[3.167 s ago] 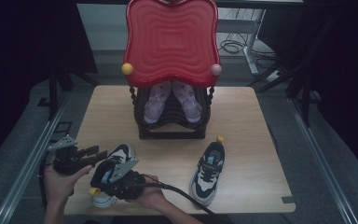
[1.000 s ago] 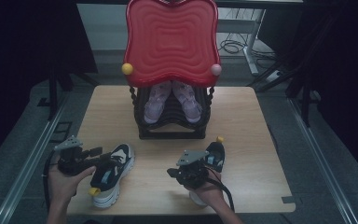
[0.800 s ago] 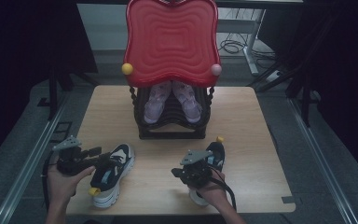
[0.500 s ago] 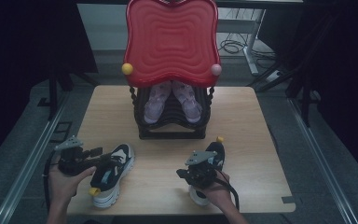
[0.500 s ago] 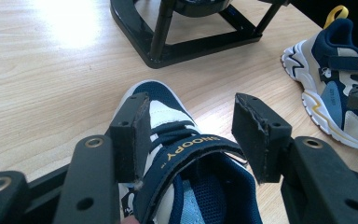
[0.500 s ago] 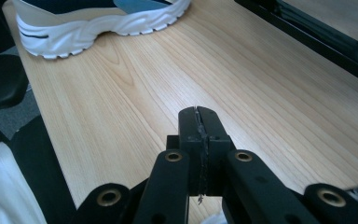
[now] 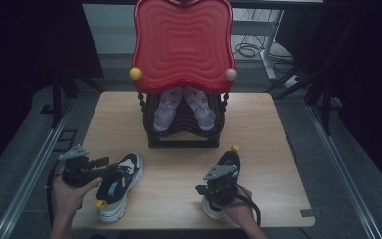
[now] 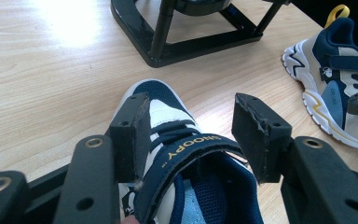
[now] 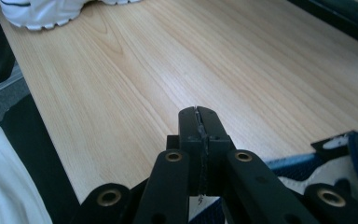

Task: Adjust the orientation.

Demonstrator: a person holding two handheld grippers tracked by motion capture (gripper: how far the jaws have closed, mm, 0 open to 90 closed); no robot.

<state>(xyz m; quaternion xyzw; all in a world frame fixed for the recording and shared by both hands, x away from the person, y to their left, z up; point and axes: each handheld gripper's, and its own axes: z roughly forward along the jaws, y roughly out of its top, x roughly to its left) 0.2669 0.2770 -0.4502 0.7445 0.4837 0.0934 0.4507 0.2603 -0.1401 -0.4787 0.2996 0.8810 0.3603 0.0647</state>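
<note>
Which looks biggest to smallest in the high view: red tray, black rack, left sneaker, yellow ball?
1. red tray
2. black rack
3. left sneaker
4. yellow ball
The tray sits highest, nearest the camera, so its lead over the rack may be overstated.

Two matching kids' sneakers, navy/white/light blue, yellow heel loops, upright on their soles on the near half of the table. Left sneaker [image 7: 117, 184] sits near-left, toe angled far-right, heel loop at the near end, navy strap lettered "SNOOPY" in yellow. Right sneaker [image 7: 227, 167] sits near-right, well apart, heel loop at the far end.
</note>
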